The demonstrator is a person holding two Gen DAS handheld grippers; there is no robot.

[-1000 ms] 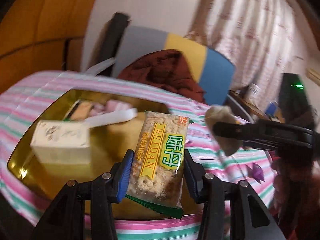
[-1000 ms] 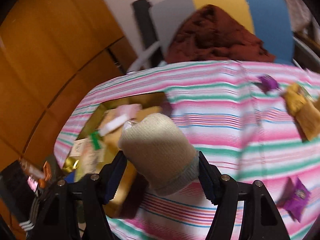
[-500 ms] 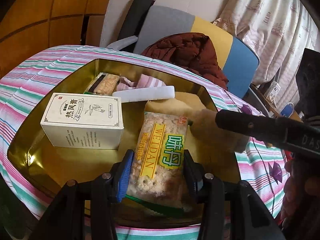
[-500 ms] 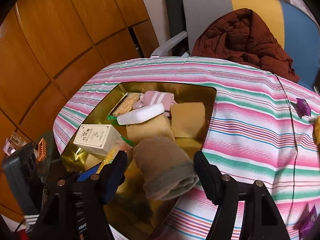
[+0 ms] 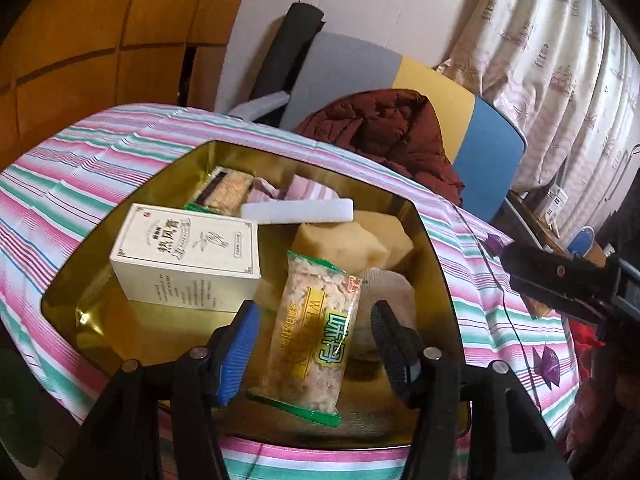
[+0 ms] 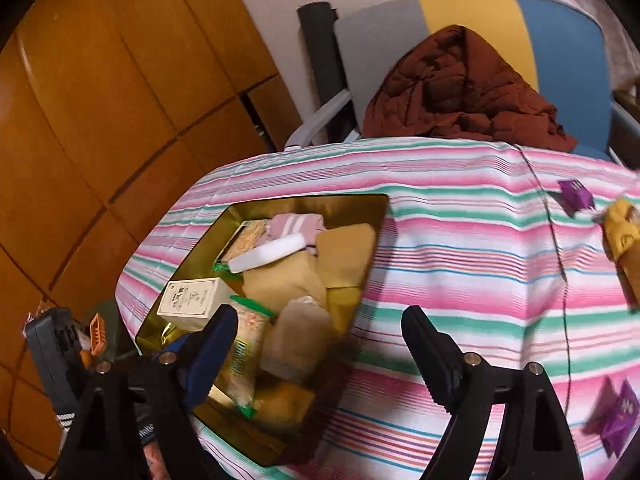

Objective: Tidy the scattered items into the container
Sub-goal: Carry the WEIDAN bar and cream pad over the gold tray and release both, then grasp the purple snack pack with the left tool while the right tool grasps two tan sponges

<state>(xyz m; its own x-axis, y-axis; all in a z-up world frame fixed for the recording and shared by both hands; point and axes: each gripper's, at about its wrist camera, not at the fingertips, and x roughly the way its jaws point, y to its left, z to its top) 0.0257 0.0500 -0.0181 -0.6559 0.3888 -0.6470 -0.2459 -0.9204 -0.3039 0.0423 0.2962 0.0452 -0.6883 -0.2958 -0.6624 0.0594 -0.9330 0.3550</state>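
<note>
Container: a gold tin (image 5: 436, 248) is set on the striped counter (image 5: 100, 152), near its left edge in the right wrist view.
Left gripper (image 5: 316, 344): its fingers have just been opening and are spread; the snack packet (image 5: 316, 328) is seen between them, with a gap at each pad, lying in the tin.
Right gripper (image 6: 320, 344): its fingers have just been opening and are spread wide, with nothing pinched.
Rolled sock (image 6: 296, 336): it is seen lying in the tin, just beside the snack packet.
Also in the tin: a white box (image 5: 188, 256), a white bar (image 5: 298, 211) and tan sponges (image 6: 346, 256).
Left out on the counter: purple wrappers (image 6: 576, 194) and a yellow packet (image 6: 620, 228), well apart from the tin.
</note>
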